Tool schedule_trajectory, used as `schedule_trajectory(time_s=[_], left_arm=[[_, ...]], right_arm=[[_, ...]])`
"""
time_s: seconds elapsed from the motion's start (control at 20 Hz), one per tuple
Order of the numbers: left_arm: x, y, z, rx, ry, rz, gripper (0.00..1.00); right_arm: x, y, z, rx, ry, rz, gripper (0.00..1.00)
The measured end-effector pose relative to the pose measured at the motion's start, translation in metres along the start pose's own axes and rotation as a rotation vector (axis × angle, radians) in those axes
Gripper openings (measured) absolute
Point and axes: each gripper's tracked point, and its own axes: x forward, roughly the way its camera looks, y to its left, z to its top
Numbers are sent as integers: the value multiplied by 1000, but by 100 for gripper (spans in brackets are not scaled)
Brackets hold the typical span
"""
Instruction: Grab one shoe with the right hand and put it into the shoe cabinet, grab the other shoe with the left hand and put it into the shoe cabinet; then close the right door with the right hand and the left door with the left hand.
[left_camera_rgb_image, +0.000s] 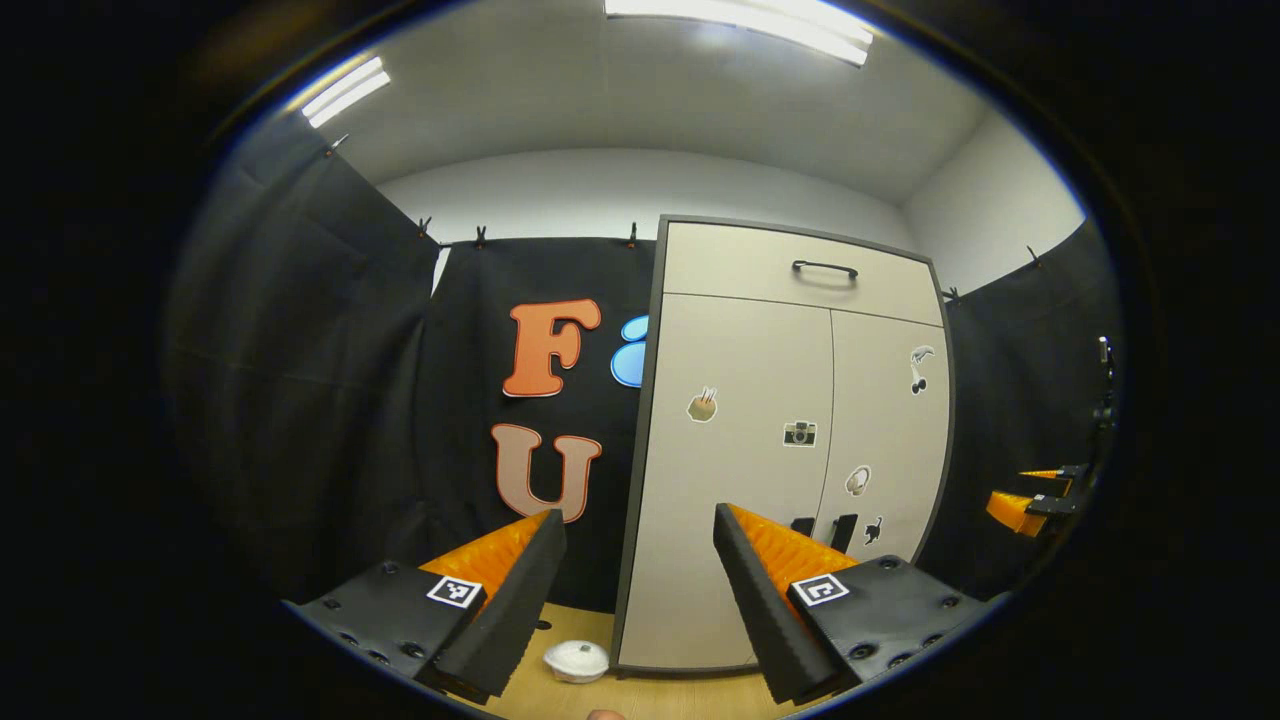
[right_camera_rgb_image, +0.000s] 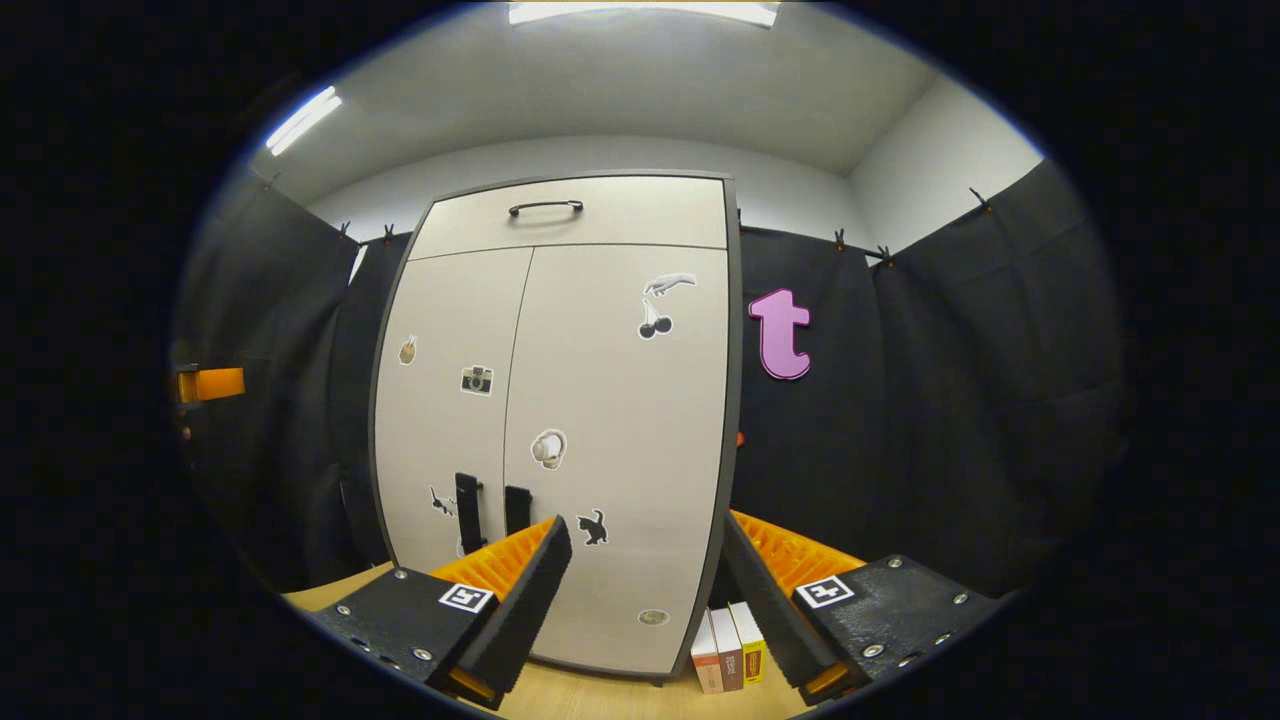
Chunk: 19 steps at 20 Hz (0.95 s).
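A: Why do both grippers hang back, spread wide, holding nothing?

B: The cabinet (right_camera_rgb_image: 560, 420) ahead has its 2 doors flush, handles (right_camera_rgb_image: 490, 512) just beyond the right gripper (right_camera_rgb_image: 640, 600). The left gripper (left_camera_rgb_image: 640, 600) faces it too. No shoes visible.

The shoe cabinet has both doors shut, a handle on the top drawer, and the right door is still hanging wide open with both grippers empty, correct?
Not quite: the right door is shut, flush with the left door, as the right gripper view shows. The shoe cabinet, its drawer handle and the empty, open left gripper and right gripper are as you say.
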Motion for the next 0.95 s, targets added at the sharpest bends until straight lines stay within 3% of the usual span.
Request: schedule_trajectory(time_s=[0.2, 0.25, 0.95], left_arm=[[1, 12, 3, 14, -8, -31, 99], [1, 15, 5, 15, -12, -40, 94], [11, 58, 6, 0, -37, -144, 96]], right_arm=[[-10, 13, 8, -10, -13, -37, 94], [-13, 18, 10, -14, -15, -45, 94], [-44, 62, 17, -16, -14, -154, 94]])
